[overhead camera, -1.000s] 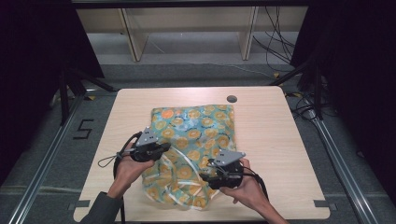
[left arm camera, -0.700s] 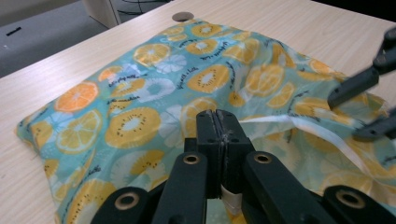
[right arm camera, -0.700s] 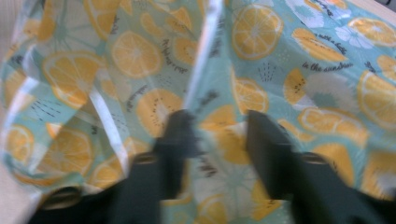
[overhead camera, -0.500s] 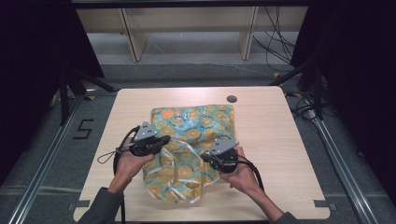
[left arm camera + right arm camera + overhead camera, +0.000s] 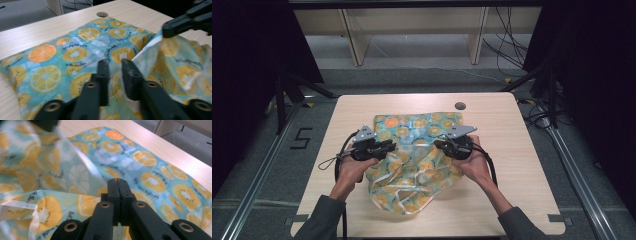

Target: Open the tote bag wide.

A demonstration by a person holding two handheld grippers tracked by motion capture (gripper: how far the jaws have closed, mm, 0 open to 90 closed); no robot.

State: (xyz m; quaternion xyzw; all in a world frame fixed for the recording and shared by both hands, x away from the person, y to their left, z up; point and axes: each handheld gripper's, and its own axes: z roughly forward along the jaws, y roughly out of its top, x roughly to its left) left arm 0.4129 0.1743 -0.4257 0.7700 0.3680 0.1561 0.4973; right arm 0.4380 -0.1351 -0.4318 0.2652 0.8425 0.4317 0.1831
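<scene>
A teal cloth printed with orange and kiwi slices lies on the wooden table. Its far half is flat and its near part is bunched and lifted. My left gripper pinches a raised fold at the cloth's left side. In the left gripper view its jaws stand a little apart with cloth between them. My right gripper grips the fold on the right. Its jaws are pressed together over the cloth. The fold spans between both grippers, showing its pale underside.
A dark round grommet sits in the table near the cloth's far right corner. Bare wood lies to the left, right and front of the cloth. Beyond the table stand wooden shelf legs, cables and metal floor rails.
Both grippers have moved away from the person toward the far side, carrying the cloth's near edge up and over the flat half. The bunched part has risen.
</scene>
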